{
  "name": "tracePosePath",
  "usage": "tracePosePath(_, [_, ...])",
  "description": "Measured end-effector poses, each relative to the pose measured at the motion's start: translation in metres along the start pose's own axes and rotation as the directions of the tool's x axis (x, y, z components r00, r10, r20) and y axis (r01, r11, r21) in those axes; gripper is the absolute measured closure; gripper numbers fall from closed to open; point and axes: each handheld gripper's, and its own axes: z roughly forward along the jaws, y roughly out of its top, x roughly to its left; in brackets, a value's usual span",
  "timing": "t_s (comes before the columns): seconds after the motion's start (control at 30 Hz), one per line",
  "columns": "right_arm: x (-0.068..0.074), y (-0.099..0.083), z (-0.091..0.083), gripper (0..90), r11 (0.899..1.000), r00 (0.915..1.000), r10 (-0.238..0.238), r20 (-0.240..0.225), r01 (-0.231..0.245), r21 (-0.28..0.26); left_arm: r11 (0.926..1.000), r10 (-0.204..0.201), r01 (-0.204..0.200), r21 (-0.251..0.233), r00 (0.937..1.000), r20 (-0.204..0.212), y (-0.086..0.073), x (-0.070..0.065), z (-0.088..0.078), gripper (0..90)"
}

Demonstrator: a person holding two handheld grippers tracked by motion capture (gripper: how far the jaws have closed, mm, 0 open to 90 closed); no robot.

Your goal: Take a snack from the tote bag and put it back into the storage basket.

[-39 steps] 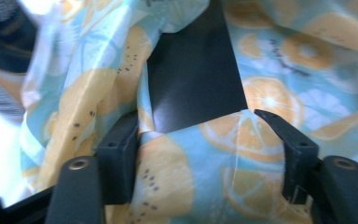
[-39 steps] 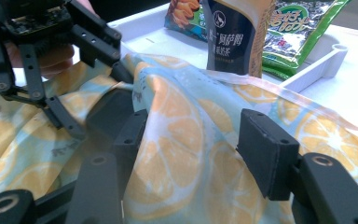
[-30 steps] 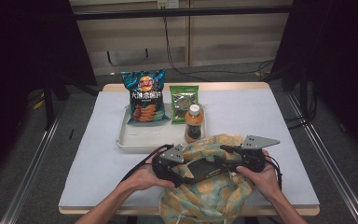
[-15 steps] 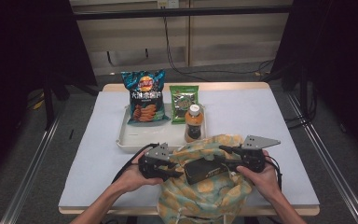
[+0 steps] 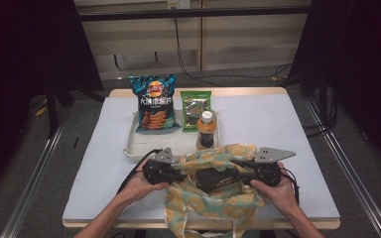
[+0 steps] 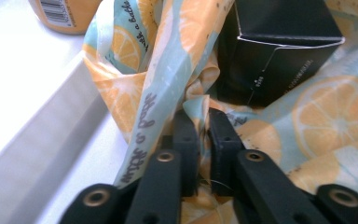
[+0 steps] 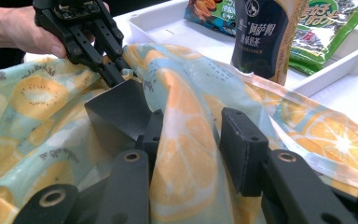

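The left gripper [image 6: 199,135] has just been closing and now pinches the cloth bag [image 5: 213,198] near the tray [image 5: 134,146]. The right gripper [image 7: 191,149] was closing too, cloth between its jaws, not squeezed yet. The black box [image 5: 217,177] could slide out if the cloth slips

The high view looks forward and down over the whole table [image 5: 287,129] from the near side, while both gripper views sit close and low facing each other across the fruit-print bag [image 5: 213,203] and black box [image 6: 279,51], which all three share.
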Motion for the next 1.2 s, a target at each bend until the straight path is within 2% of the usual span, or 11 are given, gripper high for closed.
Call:
tracePosePath(0.1, [0.0,0.0,-0.001,64.4,1.0,0.9999,0.002,0.011,-0.002,-0.01,0.9998,0.002,-0.002,-0.021,1.0,0.002,0.003,-0.002,-0.004,73.3])
tracePosePath(0.2, [0.0,0.001,-0.003,65.4,1.0,1.0,0.001,0.009,-0.001,-0.016,0.9974,0.005,-0.005,-0.072,1.0,0.001,0.007,-0.008,-0.011,63.4])
tracePosePath(0.3, [0.0,0.001,-0.004,66.8,1.0,0.9999,0.003,0.011,-0.003,-0.02,0.995,0.022,-0.022,-0.097,0.9998,-0.005,0.012,-0.013,-0.016,57.4])
tracePosePath(0.37, [0.0,0.002,-0.006,69.2,1.0,0.9999,0.004,0.012,-0.003,-0.03,0.9902,0.047,-0.047,-0.132,0.9989,-0.001,0.019,-0.021,-0.021,53.8])
tracePosePath(0.57, [-0.001,0.003,-0.006,74.3,0.999,0.9999,0.013,0.009,-0.013,-0.039,0.9846,0.057,-0.056,-0.165,0.9984,-0.003,0.025,-0.027,-0.027,47.1])
tracePosePath(0.63, [-0.002,0.004,-0.005,76.0,0.999,0.9999,0.012,0.004,-0.012,-0.036,0.9807,0.041,-0.042,-0.191,0.9991,-0.01,0.027,-0.026,-0.033,43.7])
tracePosePath(0.7, [-0.002,0.004,-0.003,77.1,0.999,0.9999,0.015,0.005,-0.015,-0.031,0.9745,0.023,-0.029,-0.223,0.9993,-0.029,0.027,-0.026,-0.039,43.7])
tracePosePath(0.8, [-0.002,0.005,-0.001,78.2,0.999,0.9999,0.015,0.0,-0.015,-0.03,0.9648,0.033,-0.031,-0.261,0.9995,0.002,0.034,-0.03,-0.044,50.6])
tracePosePath(0.93, [-0.002,0.008,0.003,78.8,1.0,1.0,0.006,0.001,-0.006,-0.029,0.9677,0.039,-0.029,-0.251,0.9986,0.037,0.042,-0.036,-0.029,55.5])
tracePosePath(0.97, [-0.001,0.008,0.003,78.9,1.0,1.0,0.006,0.002,-0.006,-0.03,0.9709,0.043,-0.032,-0.237,0.9981,0.045,0.045,-0.038,-0.022,55.5])
tracePosePath(1.2, [-0.003,0.008,0.002,78.4,0.999,0.9999,0.01,0.004,-0.01,-0.031,0.9816,0.037,-0.028,-0.189,0.9984,0.044,0.062,-0.033,0.009,45.8])
